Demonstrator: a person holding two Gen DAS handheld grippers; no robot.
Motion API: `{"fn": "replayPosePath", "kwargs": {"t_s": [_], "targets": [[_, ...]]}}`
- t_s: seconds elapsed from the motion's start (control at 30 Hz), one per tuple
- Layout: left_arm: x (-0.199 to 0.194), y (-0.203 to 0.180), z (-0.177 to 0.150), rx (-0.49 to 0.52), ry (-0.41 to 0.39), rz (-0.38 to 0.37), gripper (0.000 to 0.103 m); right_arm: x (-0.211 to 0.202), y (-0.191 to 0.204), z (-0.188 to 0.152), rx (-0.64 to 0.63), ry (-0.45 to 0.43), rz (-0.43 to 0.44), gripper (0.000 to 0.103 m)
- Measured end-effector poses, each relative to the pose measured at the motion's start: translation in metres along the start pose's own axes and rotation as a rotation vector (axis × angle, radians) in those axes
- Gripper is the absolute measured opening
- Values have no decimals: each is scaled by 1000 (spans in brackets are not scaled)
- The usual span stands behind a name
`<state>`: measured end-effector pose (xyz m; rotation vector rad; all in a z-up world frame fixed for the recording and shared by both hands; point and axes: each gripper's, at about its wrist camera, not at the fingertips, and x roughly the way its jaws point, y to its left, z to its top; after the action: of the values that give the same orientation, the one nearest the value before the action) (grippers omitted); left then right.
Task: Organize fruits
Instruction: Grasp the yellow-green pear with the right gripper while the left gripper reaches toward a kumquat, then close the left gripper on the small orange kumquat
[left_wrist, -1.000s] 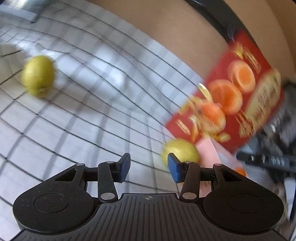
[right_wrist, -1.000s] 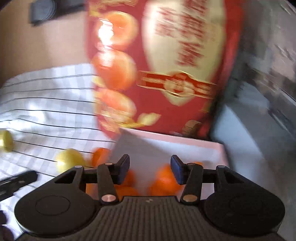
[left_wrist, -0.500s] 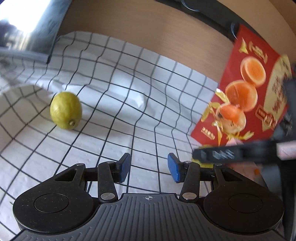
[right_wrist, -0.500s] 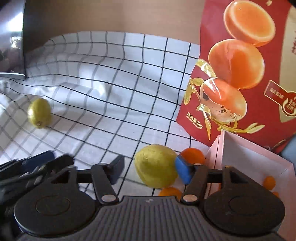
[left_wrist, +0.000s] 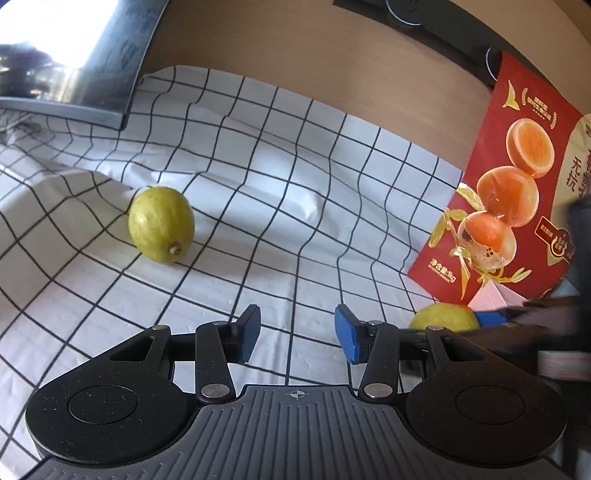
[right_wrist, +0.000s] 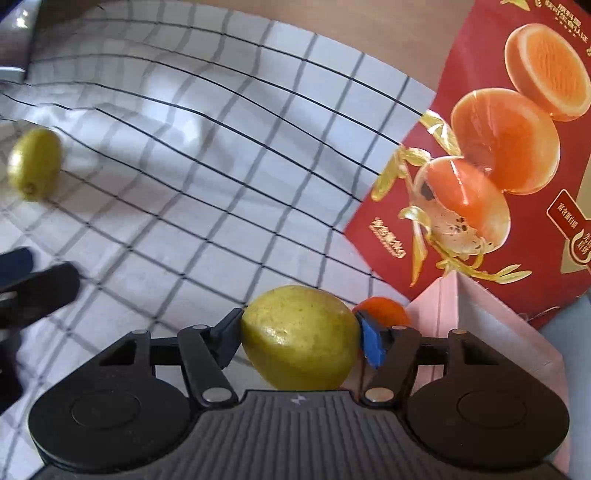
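The right gripper (right_wrist: 300, 338) now clamps the dimpled yellow-green lemon (right_wrist: 301, 338) between its blue pads, where half a second ago it only straddled the fruit. Just behind sits a small smooth orange (right_wrist: 382, 312), beside the pale pink cardboard box (right_wrist: 476, 325). The left gripper (left_wrist: 297, 334) hangs empty, jaws apart, above the creased white black-grid tablecloth (left_wrist: 258, 206). A second oval lemon (left_wrist: 161, 224) lies well off on the cloth. The glossy red printed box lid (left_wrist: 517, 192) stands tilted behind.
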<state>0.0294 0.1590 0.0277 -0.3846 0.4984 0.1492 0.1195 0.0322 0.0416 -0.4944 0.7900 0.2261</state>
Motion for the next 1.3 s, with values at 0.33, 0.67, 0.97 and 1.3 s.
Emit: {"fn": "replayPosePath", "kwargs": {"t_s": [0.33, 0.67, 0.97, 1.3], "targets": [[0, 0, -3, -10, 4, -44, 49, -104, -20, -69, -2, -84, 289, 65], [5, -14, -10, 20, 54, -197, 49, -140, -72, -153, 3, -99, 139, 65], [9, -35, -16, 80, 89, -310, 49, -117, -110, -178, 155, -113, 126, 65], [31, -92, -4, 144, 205, -380, 49, -102, -118, -194, 273, -114, 172, 80]]}}
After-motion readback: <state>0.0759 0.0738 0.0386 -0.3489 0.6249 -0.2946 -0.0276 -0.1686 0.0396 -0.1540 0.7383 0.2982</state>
